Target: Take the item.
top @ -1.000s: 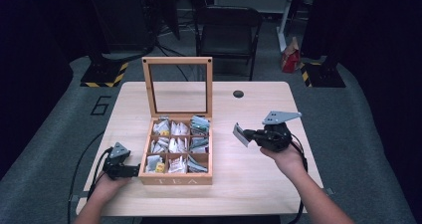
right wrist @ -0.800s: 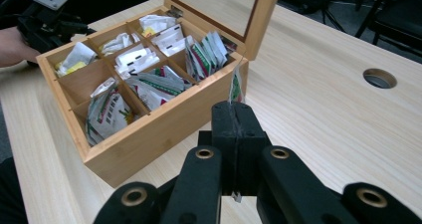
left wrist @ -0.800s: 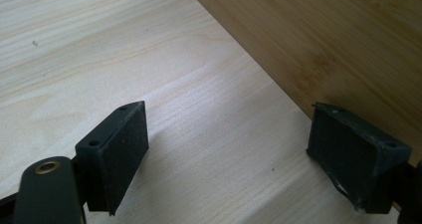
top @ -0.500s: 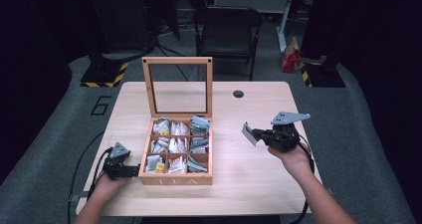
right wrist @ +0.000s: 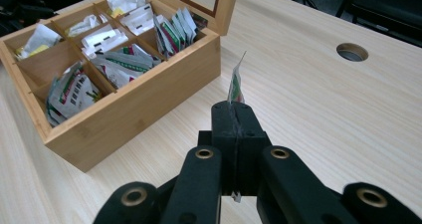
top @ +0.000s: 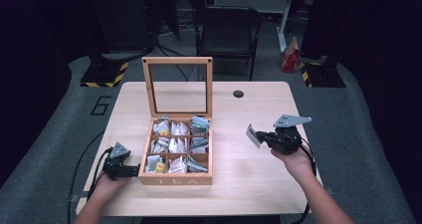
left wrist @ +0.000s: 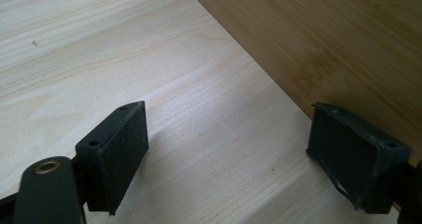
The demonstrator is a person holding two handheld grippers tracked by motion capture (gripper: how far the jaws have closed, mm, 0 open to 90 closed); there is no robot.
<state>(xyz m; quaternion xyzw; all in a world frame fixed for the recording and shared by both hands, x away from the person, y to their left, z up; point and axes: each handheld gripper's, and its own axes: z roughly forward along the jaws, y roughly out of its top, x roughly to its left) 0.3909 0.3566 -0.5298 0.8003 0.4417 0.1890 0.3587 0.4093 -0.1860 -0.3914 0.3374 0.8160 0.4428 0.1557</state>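
On the table (top: 259, 184) in front of me, the tea box (top: 176, 176) sits left of centre, its lid (top: 177, 87) standing upright along the far edge. Inside, the compartments are filled with tea packets (top: 171, 144). My left gripper (top: 130, 170) rests on the table just beside the box's left wall, near the front corner, its jaws spread apart with bare tabletop between them. My right gripper (top: 259, 136) is well to the right of the box, above the table, pinching a tea bag (right wrist: 236, 82) that sticks out past the jaws towards the box. A cable hole (top: 238, 93) lies in the table near the far edge, behind the right gripper. A chair (top: 226, 32) stands beyond the table.
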